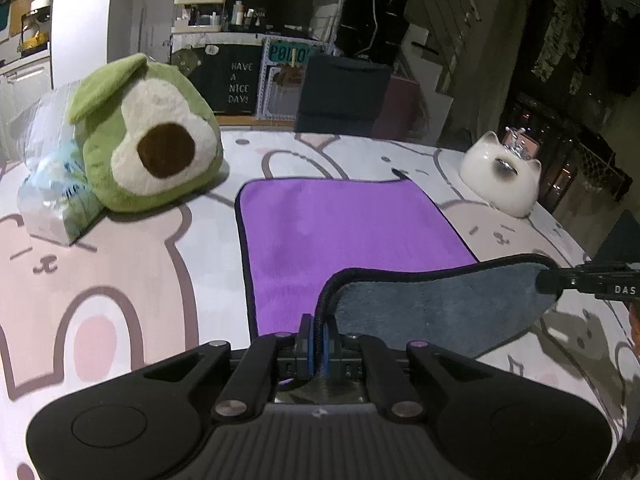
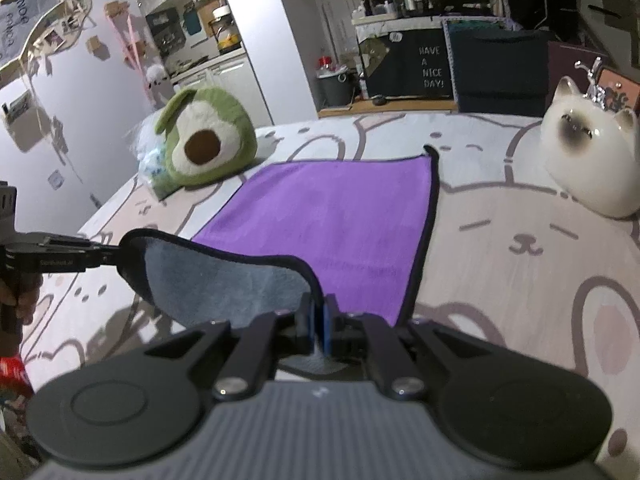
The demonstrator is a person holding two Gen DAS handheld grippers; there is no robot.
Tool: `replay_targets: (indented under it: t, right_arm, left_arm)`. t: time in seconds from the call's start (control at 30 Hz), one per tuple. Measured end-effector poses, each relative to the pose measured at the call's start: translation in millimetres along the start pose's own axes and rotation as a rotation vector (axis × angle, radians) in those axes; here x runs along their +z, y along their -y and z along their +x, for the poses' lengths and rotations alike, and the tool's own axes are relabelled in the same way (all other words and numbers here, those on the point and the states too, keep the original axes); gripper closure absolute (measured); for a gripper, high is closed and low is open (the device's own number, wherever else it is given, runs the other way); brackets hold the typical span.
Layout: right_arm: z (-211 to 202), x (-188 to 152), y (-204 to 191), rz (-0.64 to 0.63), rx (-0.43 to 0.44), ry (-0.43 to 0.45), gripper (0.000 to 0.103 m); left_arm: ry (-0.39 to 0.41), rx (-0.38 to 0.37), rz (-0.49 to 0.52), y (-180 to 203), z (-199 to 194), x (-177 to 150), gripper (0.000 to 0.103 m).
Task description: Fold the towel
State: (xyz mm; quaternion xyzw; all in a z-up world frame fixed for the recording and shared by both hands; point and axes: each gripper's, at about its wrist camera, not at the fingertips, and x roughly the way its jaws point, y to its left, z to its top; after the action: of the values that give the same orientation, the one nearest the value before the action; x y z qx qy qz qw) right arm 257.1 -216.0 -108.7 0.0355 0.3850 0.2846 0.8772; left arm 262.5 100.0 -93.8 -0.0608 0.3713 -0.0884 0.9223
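Observation:
A purple towel [image 1: 344,236] with a dark border and a grey underside lies on the patterned table, its far part flat. Its near edge is lifted off the table and shows the grey side [image 1: 440,304]. My left gripper [image 1: 318,334] is shut on the near left corner of the towel. My right gripper [image 2: 319,320] is shut on the near right corner of the towel [image 2: 332,216]. The right gripper also shows at the right edge of the left wrist view [image 1: 548,278], and the left gripper at the left edge of the right wrist view [image 2: 114,258]. The lifted edge sags between them.
A green avocado plush [image 1: 148,136] and a plastic-wrapped pack [image 1: 52,184] sit at the far left of the table. A white ceramic cat [image 1: 500,174] stands at the far right. Shelves and a dark chair stand beyond the table's far edge.

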Motion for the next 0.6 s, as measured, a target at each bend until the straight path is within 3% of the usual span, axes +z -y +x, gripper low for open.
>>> replay_targets:
  t: [0.6]
  right_arm:
    - [33, 66, 26, 0.042, -0.004, 0.089, 0.098]
  left_arm:
    - [0.068, 0.048, -0.052, -29, 36, 60, 0.099]
